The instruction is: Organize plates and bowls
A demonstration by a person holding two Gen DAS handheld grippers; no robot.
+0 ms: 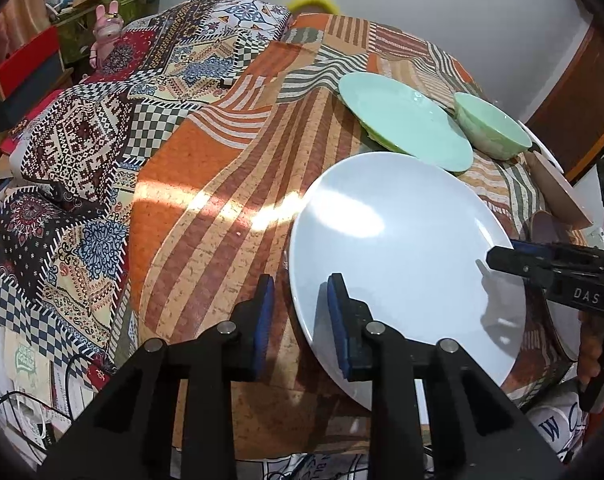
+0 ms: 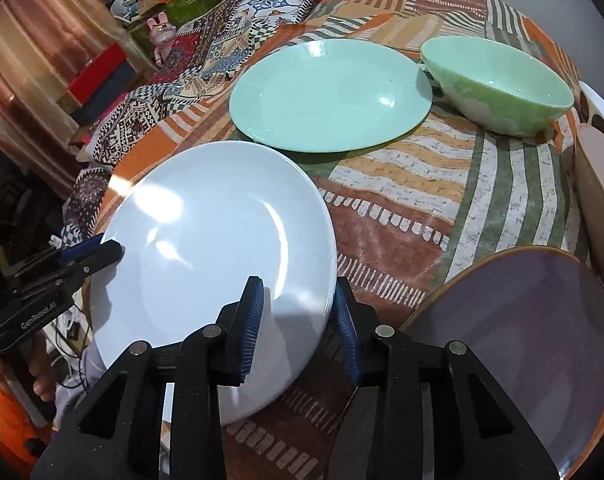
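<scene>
Right now the white plate [image 2: 213, 264] sits on the near part of the bench [image 2: 402, 200], on its striped orange and brown cloth, and I have it from both sides. My right gripper [image 2: 299, 322] straddles the plate's right rim, one blue-padded finger over the plate face and the other outside the edge, the pair narrowed around the rim. My left gripper [image 1: 299, 322] does the same at the opposite rim, drawn close about the edge; whether the pads actually press I cannot tell for either. Just behind the white plate lies a mint green plate [image 2: 330, 94], and beside that, to the right, a pale green bowl [image 2: 498, 84]. Near my right fingers a purple plate with a brown rim [image 2: 522, 332] rests at the bench's edge. A patchwork cushion [image 1: 101, 128] lies to the left.
</scene>
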